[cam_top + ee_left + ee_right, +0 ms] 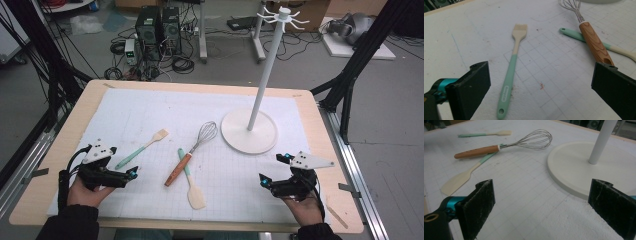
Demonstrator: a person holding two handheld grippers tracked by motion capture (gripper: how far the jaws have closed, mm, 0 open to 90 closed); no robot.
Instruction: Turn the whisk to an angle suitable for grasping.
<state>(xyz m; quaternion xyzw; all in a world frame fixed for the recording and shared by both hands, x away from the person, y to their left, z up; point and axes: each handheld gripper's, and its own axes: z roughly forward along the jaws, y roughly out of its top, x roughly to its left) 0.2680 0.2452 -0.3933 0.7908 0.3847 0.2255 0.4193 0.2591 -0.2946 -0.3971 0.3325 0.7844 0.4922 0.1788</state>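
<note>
On the white grid mat (150, 115) lie three utensils. A pastry brush (142, 149) (511, 67) with a mint handle lies left of centre. A wire whisk (192, 150) (594, 42) with a wooden handle crosses over the mint handle of a cream-bladed spatula (192, 182) (461, 178). My left gripper (124, 161) (541, 82) rests low at the mat's near left, open and empty, with the brush handle just ahead between its jaws. My right gripper (274, 169) (541, 200) sits at the near right, open and empty, facing the whisk (506, 145) and the stand's base.
A tall white stand (265, 70) with hooks at its top rises from a round base (248, 131) (574, 165) at the mat's right. The wooden table's edge (65, 135) frames the mat. Computers and cables lie on the floor beyond.
</note>
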